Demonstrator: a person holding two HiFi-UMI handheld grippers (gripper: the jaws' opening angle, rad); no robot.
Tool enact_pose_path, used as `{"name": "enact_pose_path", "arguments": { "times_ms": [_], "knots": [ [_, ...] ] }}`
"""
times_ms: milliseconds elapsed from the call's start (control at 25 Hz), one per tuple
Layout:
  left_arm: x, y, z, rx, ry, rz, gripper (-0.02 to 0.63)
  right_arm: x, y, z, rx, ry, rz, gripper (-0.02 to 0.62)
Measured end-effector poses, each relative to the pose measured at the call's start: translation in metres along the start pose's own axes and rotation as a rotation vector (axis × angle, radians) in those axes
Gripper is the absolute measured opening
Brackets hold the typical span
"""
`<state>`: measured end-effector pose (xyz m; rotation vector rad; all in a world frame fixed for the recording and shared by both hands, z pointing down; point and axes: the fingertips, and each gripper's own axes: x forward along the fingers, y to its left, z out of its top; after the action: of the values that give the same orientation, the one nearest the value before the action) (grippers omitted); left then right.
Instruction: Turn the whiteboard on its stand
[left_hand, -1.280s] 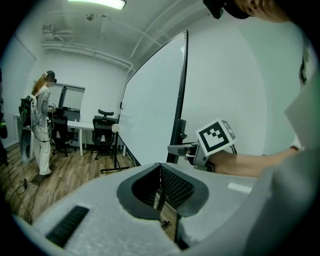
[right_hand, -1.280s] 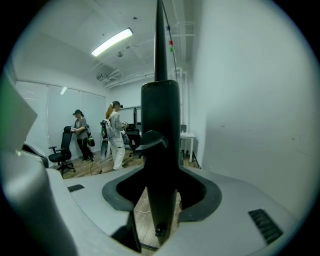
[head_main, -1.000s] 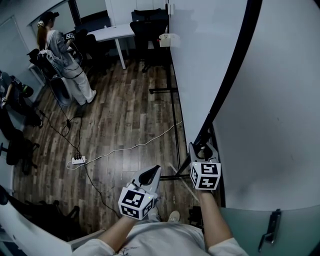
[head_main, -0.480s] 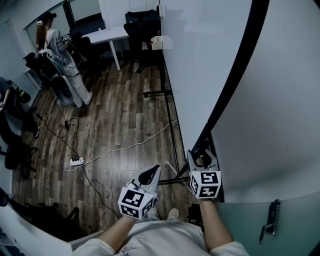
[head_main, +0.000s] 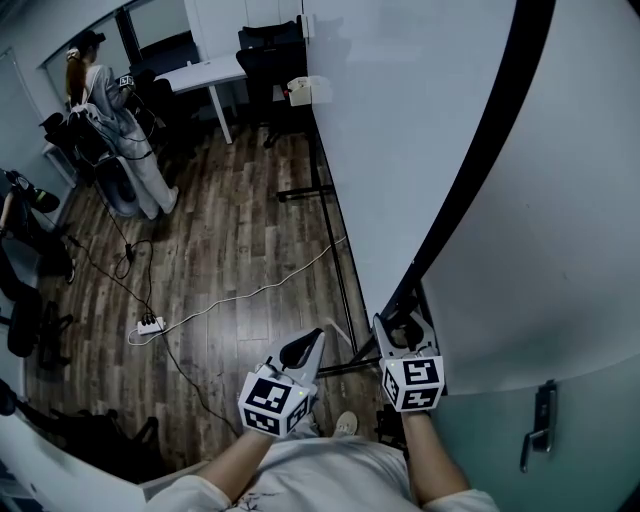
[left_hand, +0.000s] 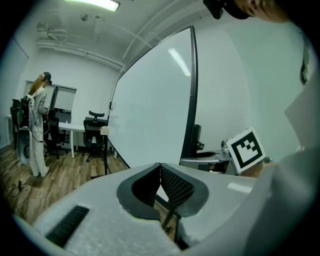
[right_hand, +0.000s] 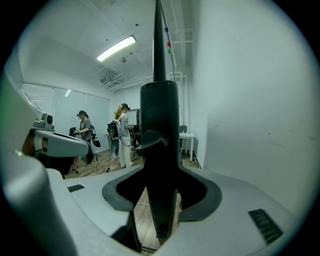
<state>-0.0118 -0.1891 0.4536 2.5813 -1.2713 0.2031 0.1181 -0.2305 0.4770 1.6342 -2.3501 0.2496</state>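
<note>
The whiteboard is a big, blank white panel with a black frame. It stands upright on a black metal stand on the wood floor. Its near vertical edge is clamped between the jaws of my right gripper, close beside the wall.

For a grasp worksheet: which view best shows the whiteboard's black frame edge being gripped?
Right gripper view: the black frame edge fills its shut jaws. Head view shows it from above; left gripper view, side-on.
</note>
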Motion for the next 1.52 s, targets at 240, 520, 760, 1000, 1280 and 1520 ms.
{"name": "enact_pose_path", "arguments": {
  "times_ms": [240, 520, 760, 1000, 1280, 1520],
  "knots": [
    [-0.008, -0.009, -0.005, 0.007, -0.002, -0.010, 0.011, -0.023, 0.006, -0.010, 0.000, -0.008, 0.005, 0.192],
    [-0.019, -0.016, -0.007, 0.012, -0.010, -0.022, 0.011, -0.041, 0.014, -0.016, -0.005, -0.010, -0.004, 0.191],
    [-0.018, -0.020, -0.011, 0.012, -0.011, -0.021, 0.011, -0.047, 0.012, -0.022, 0.001, -0.026, -0.002, 0.192],
    [-0.018, -0.022, -0.009, 0.013, -0.012, -0.023, 0.011, -0.050, 0.011, -0.022, 0.011, -0.035, -0.013, 0.192],
    [-0.020, -0.022, -0.008, 0.021, -0.014, -0.032, 0.011, -0.055, 0.014, -0.023, 0.056, -0.031, -0.023, 0.192],
    [-0.022, -0.026, -0.010, 0.024, -0.010, -0.041, 0.011, -0.075, 0.019, -0.027, 0.055, -0.031, -0.043, 0.192]
  ]
}}
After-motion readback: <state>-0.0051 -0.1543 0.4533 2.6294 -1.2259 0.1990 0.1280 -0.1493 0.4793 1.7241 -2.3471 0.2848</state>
